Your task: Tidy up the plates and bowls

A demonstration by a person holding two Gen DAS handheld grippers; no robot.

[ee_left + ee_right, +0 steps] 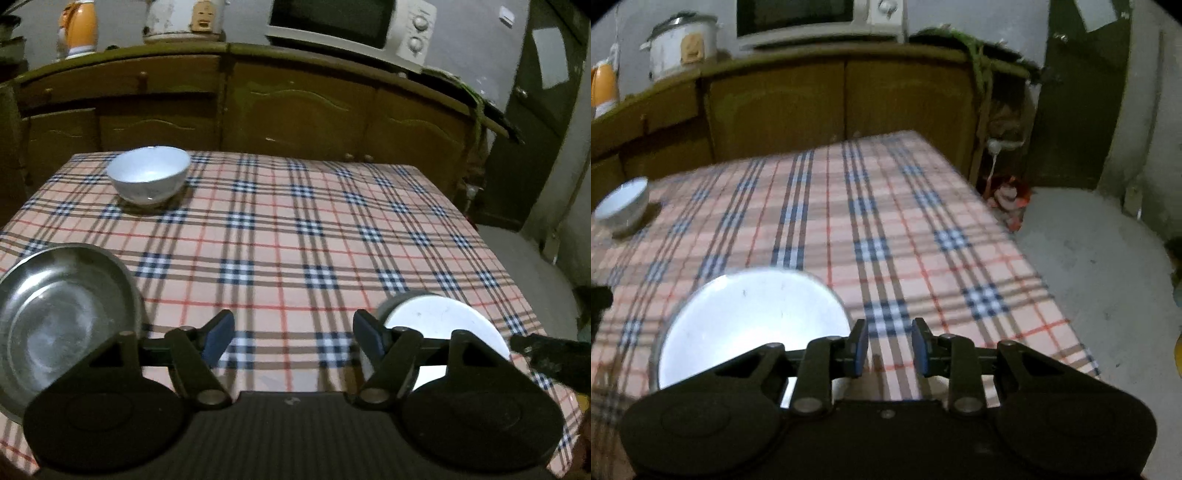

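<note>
Crockery sits on the checked tablecloth (280, 229): white bowl (149, 177) far-left, steel dish (62, 317) near-left, white plate (753, 325) near-right. You'll find them stiff, slick, breakable; pinch rims. Left gripper (293, 339) spread empty; right gripper (890, 349) narrowly parted, empty.

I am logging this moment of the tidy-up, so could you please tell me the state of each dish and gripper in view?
White bowl: upright, empty, alone at the far left of the table.
Steel bowl: upright, empty, near left.
White plate: lies in a metal dish, near side.
Left gripper: open, nothing between its fingers.
Right gripper: open with a narrow gap, holding nothing.
</note>
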